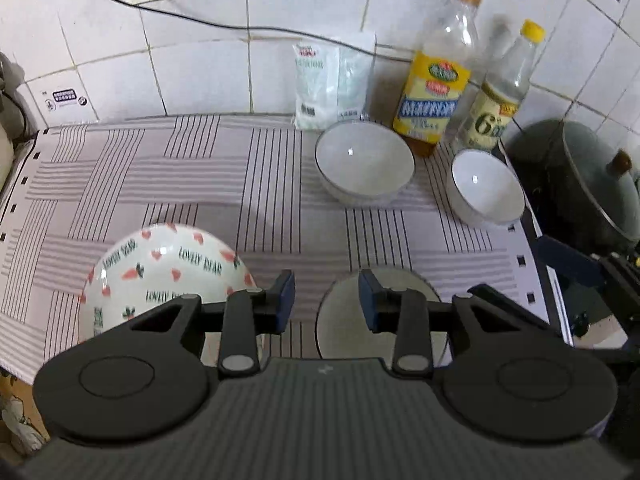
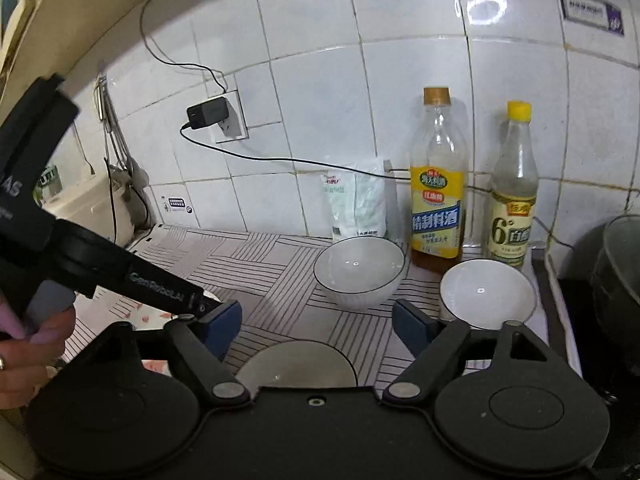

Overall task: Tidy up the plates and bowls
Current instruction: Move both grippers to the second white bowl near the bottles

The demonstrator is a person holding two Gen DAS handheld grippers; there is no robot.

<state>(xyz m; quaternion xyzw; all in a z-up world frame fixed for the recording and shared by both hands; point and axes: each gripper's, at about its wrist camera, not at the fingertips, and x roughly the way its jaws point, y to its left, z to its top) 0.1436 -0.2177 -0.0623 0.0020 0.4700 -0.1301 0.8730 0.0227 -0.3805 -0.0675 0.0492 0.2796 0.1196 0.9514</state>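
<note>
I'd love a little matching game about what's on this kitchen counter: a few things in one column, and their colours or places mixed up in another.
Things:
1. patterned bowl
2. tall bottle
3. short bottle
4. charger

Descriptions:
A. yellow cap
B. plugged into the wall socket
C. hearts and carrots
D. brown cap

Pairs: 1-C, 2-D, 3-A, 4-B

The right gripper (image 2: 318, 322) stands open over the striped grey cloth (image 2: 264, 264), above a white plate (image 2: 296, 364), while two white round bowls with dark rims (image 2: 358, 270) (image 2: 486, 294) stand near two clear bottles with yellow labels (image 2: 438, 184) (image 2: 514, 192).
</note>
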